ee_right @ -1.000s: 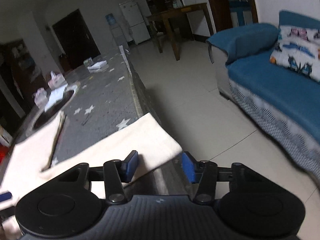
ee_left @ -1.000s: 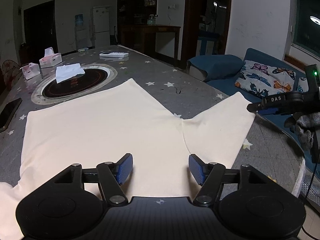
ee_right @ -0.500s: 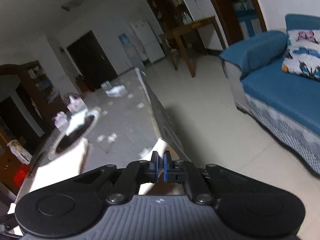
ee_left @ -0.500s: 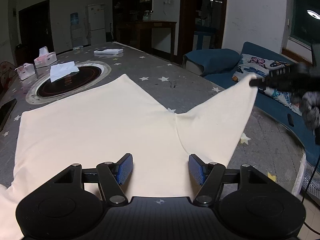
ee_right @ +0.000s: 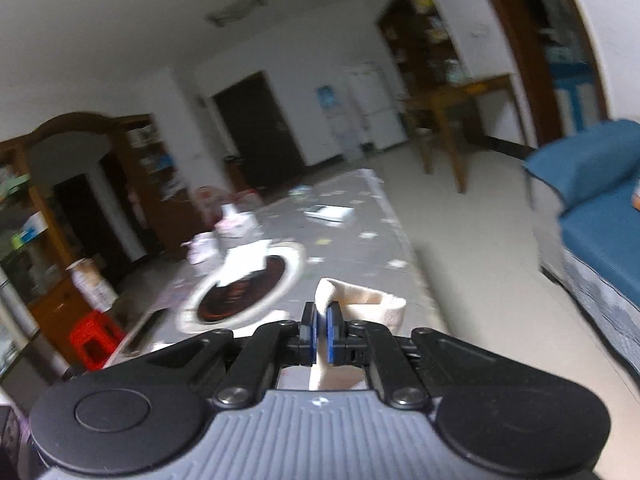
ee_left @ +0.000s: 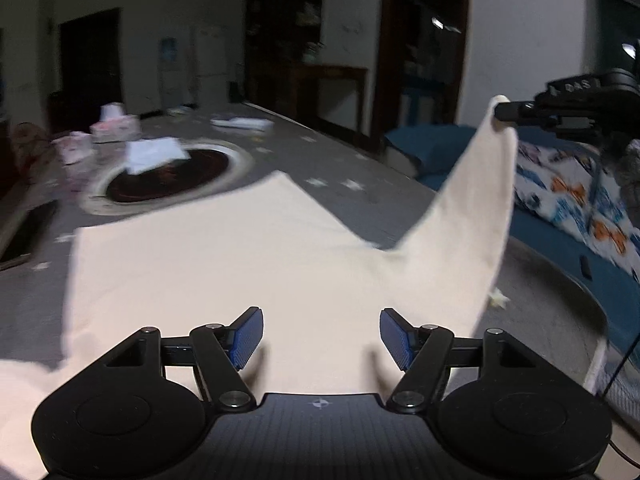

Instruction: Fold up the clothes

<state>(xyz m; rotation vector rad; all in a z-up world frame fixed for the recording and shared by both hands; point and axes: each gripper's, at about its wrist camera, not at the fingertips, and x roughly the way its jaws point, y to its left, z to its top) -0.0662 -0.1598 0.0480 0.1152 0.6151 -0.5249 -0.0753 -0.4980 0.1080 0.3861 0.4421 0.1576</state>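
A corner of the cream garment [ee_left: 224,272] is clamped in the right tongs [ee_right: 320,334] above the table [ee_left: 360,196]; the left tongs [ee_left: 320,338] are opening, nothing gripped.

right gripper [ee_right: 319,334] was clamped on a bunched corner of the cream garment [ee_right: 352,300], blue pads [ee_right: 332,334] pressed together on the cloth, which was lifted off the grey star-print table [ee_right: 360,248]. round dark hob [ee_right: 244,294] with white paper sat behind. blue sofa [ee_right: 600,216] at right, red stool [ee_right: 94,340] at left. frame was blurred.

Tissue boxes [ee_left: 114,127], phone [ee_left: 24,232] crowd far table [ee_left: 320,168] side; near edge free
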